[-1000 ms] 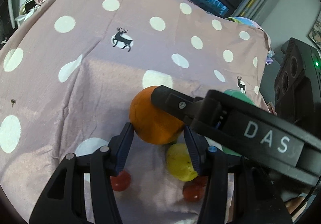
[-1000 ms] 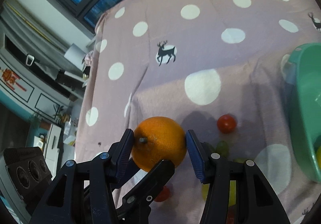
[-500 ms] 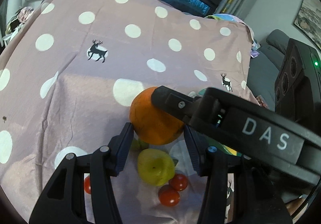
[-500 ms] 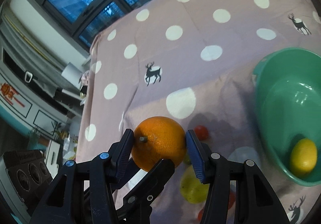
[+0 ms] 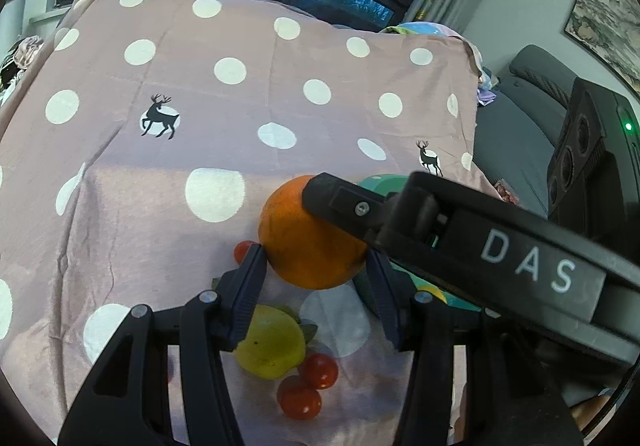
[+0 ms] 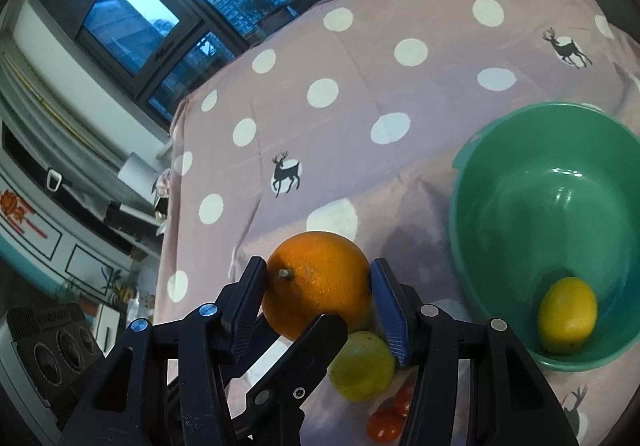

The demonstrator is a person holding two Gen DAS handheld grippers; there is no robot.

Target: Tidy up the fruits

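Carrying the round orange fruit (image 6: 318,284) above the pink polka-dot cloth (image 6: 360,86), both grippers pinch it: the right gripper (image 6: 318,300) squeezes its sides, the left gripper (image 5: 316,282) holds it from below centre. Best to keep both level and together until over the green plastic bowl (image 6: 520,182) at right. The bowl's lower rim is cut off; left contact is partly hidden.
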